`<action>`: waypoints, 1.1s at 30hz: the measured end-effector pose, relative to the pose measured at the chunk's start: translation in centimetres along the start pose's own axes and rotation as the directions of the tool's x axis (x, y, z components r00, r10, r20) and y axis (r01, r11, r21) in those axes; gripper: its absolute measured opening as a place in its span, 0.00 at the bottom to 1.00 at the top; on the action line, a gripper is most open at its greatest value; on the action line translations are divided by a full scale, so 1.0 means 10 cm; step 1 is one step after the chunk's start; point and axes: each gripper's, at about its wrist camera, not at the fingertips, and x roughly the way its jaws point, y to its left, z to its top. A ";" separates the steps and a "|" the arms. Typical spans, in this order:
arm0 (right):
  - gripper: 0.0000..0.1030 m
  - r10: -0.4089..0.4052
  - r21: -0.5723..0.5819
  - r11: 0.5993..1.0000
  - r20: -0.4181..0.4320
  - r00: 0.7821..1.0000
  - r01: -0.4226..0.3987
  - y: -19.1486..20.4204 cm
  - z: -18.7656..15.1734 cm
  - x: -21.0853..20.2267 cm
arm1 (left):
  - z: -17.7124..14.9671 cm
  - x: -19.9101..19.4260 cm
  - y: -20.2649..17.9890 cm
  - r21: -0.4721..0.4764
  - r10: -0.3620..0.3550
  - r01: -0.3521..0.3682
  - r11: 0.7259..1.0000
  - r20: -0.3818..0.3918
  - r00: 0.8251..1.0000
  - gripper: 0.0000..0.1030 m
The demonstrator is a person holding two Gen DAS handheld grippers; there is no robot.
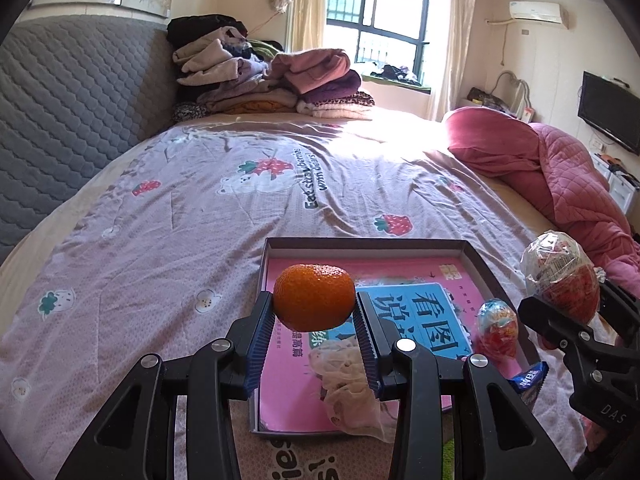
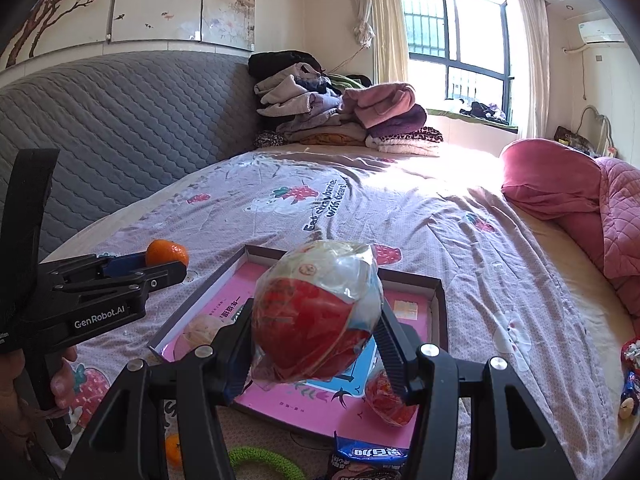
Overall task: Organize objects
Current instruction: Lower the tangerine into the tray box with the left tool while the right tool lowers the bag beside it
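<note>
Jaws of left gripper (image 1: 315, 312) clamp tangerine (image 1: 314, 297), held above shallow box (image 1: 476, 258) on bed (image 1: 168, 208). Right gripper (image 2: 316, 354) jaws, wider apart, pinch wrapped egg-shaped toy (image 2: 316, 312) over same box.

Wrist views – close, bed-facing, shared tray (image 1: 478, 268)

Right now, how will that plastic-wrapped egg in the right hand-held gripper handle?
The wrapped egg looks rounded, so it would probably roll if released. Its crinkled glossy film may slip against the right hand-held gripper. Likely light and hollow.
</note>
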 end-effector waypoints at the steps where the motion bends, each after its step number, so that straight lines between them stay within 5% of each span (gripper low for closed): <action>1: 0.54 -0.002 -0.002 1.000 -0.009 1.000 0.002 0.00 -0.01 0.03 | 0.00 0.04 0.01 -0.001 0.007 -0.007 1.000 -0.005 1.000 0.40; 33: 0.54 -0.018 -0.038 0.999 -0.167 0.986 0.012 0.03 -0.33 0.60 | -0.07 0.88 0.06 -0.040 -0.005 -0.001 0.999 -0.134 0.991 0.40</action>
